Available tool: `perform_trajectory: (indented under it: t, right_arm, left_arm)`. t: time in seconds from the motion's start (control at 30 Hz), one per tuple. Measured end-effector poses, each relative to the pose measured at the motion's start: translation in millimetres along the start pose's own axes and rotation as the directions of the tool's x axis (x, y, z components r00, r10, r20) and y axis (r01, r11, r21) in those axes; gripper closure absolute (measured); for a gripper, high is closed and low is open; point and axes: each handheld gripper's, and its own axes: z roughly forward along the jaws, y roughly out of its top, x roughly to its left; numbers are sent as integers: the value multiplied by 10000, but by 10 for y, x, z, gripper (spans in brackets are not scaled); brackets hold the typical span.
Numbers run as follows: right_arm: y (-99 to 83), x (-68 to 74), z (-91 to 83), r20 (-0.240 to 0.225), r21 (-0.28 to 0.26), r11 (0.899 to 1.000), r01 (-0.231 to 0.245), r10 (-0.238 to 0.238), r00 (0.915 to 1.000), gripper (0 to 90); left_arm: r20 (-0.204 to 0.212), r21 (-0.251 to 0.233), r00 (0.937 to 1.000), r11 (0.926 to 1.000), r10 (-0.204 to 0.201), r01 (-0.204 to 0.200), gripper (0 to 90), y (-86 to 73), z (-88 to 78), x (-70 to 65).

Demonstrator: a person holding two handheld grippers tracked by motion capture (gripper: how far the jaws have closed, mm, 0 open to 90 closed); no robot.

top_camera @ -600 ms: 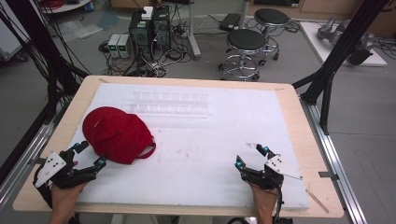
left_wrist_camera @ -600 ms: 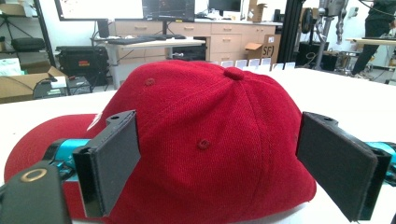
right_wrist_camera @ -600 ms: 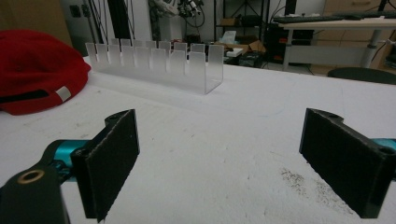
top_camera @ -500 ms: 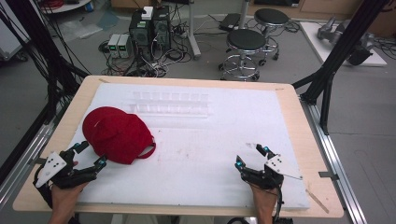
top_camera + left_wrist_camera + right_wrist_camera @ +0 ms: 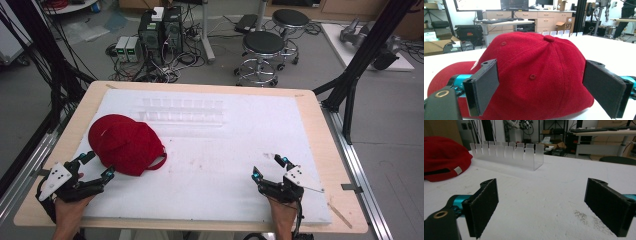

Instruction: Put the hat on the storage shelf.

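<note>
A red baseball cap [image 5: 125, 144] lies on the left part of the white foam sheet [image 5: 210, 165], its back strap toward the table's middle. My left gripper [image 5: 96, 165] stands open just in front of the cap, near the table's front left corner. In the left gripper view the cap [image 5: 534, 75] looms close between the two spread pads [image 5: 484, 87], which do not press on it. My right gripper [image 5: 270, 167] is open at the front right with nothing between its fingers [image 5: 482, 206]. In the right gripper view the cap [image 5: 444, 157] lies far left.
A clear acrylic rack with several slots [image 5: 182, 111] stands at the back middle of the sheet, and it also appears in the right gripper view [image 5: 509, 155]. The wooden table edge [image 5: 335, 150] frames the sheet. Stools and computer gear stand on the floor beyond.
</note>
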Motion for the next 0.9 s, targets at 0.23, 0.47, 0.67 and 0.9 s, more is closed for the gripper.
perform_trajectory:
  t: [0.23,0.47,0.67,0.9]
  right_arm:
    - [2,-7,2,-14,3,10000,-4,4,10000,109]
    - [2,-9,3,-10,45,10000,-68,68,10000,109]
    - [2,-8,5,-32,24,10000,3,-3,10000,109]
    - [2,-6,4,-22,29,10000,-40,40,10000,109]
  left_arm:
    - [-23,52,10000,10000,-42,42,141,5,5,6]
    - [156,358,9998,9993,-93,88,142,38,29,7]
    - [300,513,9992,9983,275,-291,142,140,52,48]
    - [367,1362,9977,9888,564,-609,142,236,146,254]
